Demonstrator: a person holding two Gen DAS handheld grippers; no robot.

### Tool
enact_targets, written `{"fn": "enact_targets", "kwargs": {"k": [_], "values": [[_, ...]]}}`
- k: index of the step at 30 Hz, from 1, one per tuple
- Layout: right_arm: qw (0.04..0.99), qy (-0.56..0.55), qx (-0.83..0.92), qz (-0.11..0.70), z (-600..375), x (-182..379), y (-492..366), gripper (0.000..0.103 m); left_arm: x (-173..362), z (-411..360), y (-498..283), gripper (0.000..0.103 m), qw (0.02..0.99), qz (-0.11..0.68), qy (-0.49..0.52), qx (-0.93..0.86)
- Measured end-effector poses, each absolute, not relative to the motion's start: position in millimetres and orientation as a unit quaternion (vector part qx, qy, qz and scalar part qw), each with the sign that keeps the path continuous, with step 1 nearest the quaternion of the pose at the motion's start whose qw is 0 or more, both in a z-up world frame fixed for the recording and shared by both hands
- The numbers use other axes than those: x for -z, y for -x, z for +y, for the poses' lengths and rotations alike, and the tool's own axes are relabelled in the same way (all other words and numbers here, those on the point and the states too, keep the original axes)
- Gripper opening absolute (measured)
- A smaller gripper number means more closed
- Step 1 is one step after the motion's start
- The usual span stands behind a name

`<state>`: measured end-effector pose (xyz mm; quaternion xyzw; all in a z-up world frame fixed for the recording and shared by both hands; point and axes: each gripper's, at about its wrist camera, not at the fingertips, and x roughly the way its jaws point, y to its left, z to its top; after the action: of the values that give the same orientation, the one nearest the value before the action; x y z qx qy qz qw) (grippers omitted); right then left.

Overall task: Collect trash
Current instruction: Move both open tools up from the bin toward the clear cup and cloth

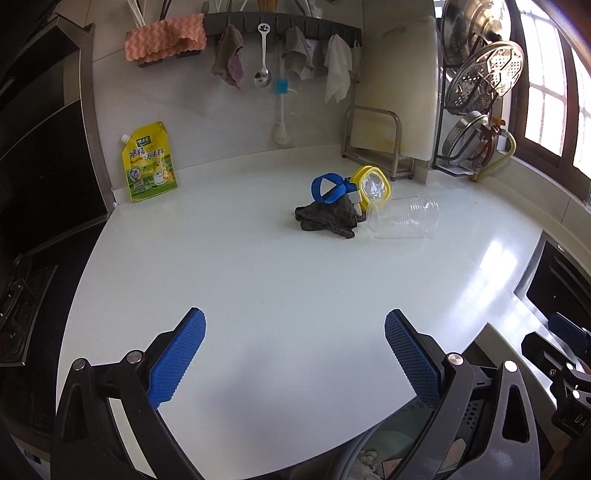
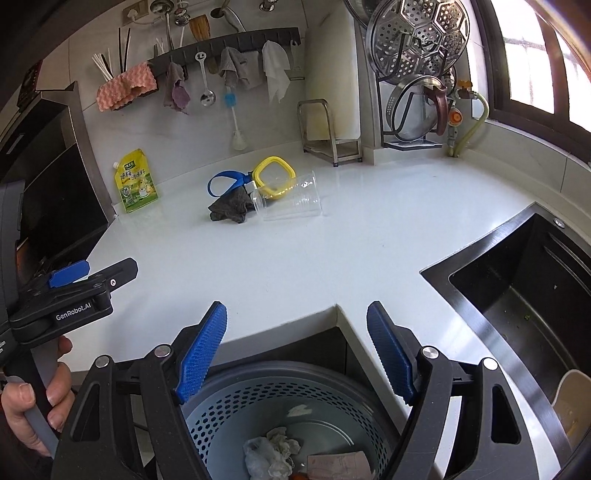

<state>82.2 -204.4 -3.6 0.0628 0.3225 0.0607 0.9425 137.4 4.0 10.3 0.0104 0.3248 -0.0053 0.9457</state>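
Note:
A clear plastic cup [image 1: 406, 218] [image 2: 290, 201] lies on its side on the white counter [image 1: 258, 288], next to a dark crumpled rag [image 1: 327, 219] [image 2: 229, 208] and a yellow-rimmed lid with a blue strap [image 1: 371, 186] [image 2: 275, 177]. A grey perforated trash bin [image 2: 280, 413] stands below the counter edge and holds crumpled paper and scraps. My right gripper [image 2: 295, 350] is open and empty above the bin. My left gripper [image 1: 293, 358] is open and empty over the near counter; it also shows in the right wrist view [image 2: 74, 280].
A yellow seasoning pouch [image 1: 149, 162] [image 2: 135, 181] stands at the back left. A rack with cloths and utensils [image 1: 280, 29] hangs on the wall. A cutting board stand [image 1: 373, 136], pot lids [image 1: 484, 74] and a dark sink [image 2: 517, 288] are on the right.

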Motion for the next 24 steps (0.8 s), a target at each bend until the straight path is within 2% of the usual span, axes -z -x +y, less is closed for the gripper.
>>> {"fn": "enact_targets", "kwargs": {"k": [24], "values": [[0.938, -0.07, -0.079, 0.33, -222.6, -7.4, -176.8, 0.075, -10.8, -8.2, -209.5, 0.097, 0.942, 0.334, -0.012, 0.009]]}}
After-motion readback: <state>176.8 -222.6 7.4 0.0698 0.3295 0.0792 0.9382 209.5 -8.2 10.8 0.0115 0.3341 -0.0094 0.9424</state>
